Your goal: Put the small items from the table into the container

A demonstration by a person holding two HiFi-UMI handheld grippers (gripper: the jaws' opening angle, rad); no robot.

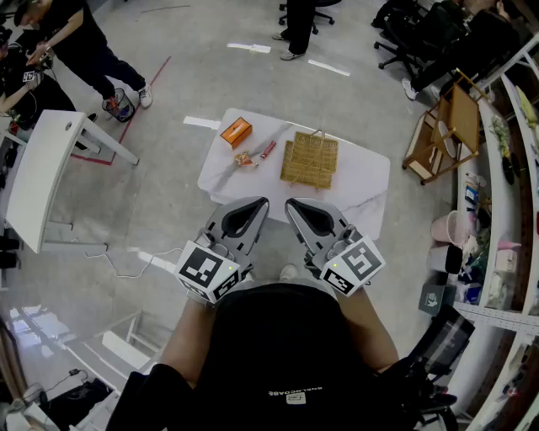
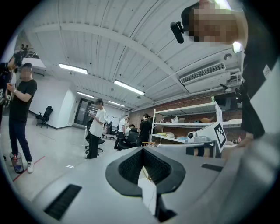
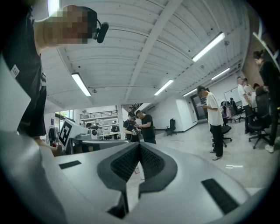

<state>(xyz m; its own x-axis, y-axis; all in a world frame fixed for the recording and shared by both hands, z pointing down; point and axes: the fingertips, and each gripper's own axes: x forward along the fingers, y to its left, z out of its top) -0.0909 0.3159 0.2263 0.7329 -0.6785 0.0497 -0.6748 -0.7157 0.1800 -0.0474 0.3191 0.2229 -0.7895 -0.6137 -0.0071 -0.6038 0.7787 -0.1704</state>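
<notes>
In the head view a small table with a white cloth [image 1: 362, 181] stands ahead of me. On it lie an orange box [image 1: 236, 132], a woven bamboo tray [image 1: 309, 160], and some small red and orange items [image 1: 253, 156] beside a long silvery piece [image 1: 271, 137]. Both grippers are held level close to my body, short of the table. The left gripper [image 1: 259, 204] [image 2: 142, 149] is shut, its ribbed pads meeting with nothing between them. The right gripper [image 1: 292, 204] [image 3: 139, 145] is shut too and holds nothing. The gripper views look out over the room, and the table's items are hidden from them.
A white desk [image 1: 42, 168] stands at the left with a person [image 1: 84, 46] beside it. A wooden cart [image 1: 446, 135] and stocked shelves [image 1: 497, 210] line the right side. Office chairs [image 1: 413, 42] and another person [image 1: 296, 25] are beyond the table. A cable [image 1: 126, 265] lies on the floor.
</notes>
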